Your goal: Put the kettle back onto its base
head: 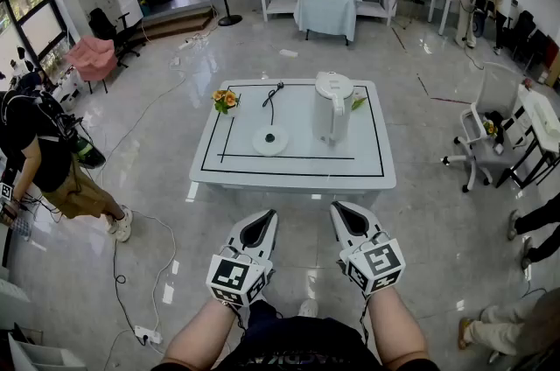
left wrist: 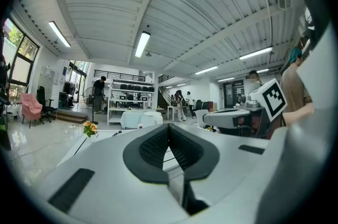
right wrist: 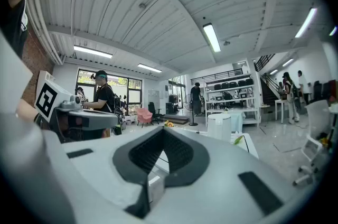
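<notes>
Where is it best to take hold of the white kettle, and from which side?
Its handle, which seems to run down the near-left side of the upright kettle. Come level from the near table edge with the right gripper, which is shut now, so open it first.

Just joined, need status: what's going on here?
A person holds a white left gripper and right gripper, both shut and empty, short of the white black-lined table. The white plastic kettle stands on the table, apart from its round white base to its left. Nothing is grasped yet.
</notes>
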`<state>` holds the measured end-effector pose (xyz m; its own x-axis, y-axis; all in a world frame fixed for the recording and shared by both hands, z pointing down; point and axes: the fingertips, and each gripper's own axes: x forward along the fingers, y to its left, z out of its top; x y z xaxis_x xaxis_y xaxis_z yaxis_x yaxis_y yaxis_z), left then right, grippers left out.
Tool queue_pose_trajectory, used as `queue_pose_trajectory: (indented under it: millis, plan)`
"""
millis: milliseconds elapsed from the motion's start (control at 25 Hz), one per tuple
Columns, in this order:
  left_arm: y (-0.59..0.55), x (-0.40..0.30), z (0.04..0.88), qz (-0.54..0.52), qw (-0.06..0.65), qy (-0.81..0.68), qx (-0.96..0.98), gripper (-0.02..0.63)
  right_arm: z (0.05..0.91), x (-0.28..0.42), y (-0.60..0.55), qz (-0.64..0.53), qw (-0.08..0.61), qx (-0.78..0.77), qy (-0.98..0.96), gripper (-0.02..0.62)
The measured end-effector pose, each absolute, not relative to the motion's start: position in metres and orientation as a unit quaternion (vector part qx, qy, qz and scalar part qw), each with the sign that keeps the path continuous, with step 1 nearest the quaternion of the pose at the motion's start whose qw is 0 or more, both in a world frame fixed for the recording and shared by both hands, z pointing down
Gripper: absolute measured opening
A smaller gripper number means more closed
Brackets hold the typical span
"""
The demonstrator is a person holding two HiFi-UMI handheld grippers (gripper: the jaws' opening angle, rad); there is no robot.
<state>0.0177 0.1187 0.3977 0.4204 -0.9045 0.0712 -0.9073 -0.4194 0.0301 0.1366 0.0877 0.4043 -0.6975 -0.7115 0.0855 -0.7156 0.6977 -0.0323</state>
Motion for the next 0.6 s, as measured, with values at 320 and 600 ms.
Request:
queue_pose_trajectory:
  millis: [320,600]
  plan:
    - [0.116,0.022,0.399,0.023,0.034,-0.538,0.842,0.003,0.402,0.14,0.086,0.04,0.014,0.38,-0.924,0.0]
    - [0.107,0.025,0.402,0.023,0.037,-0.539,0.841,0.003,0.401,0.143,0.081,0.043,-0.002,0.371,-0.928,0.002]
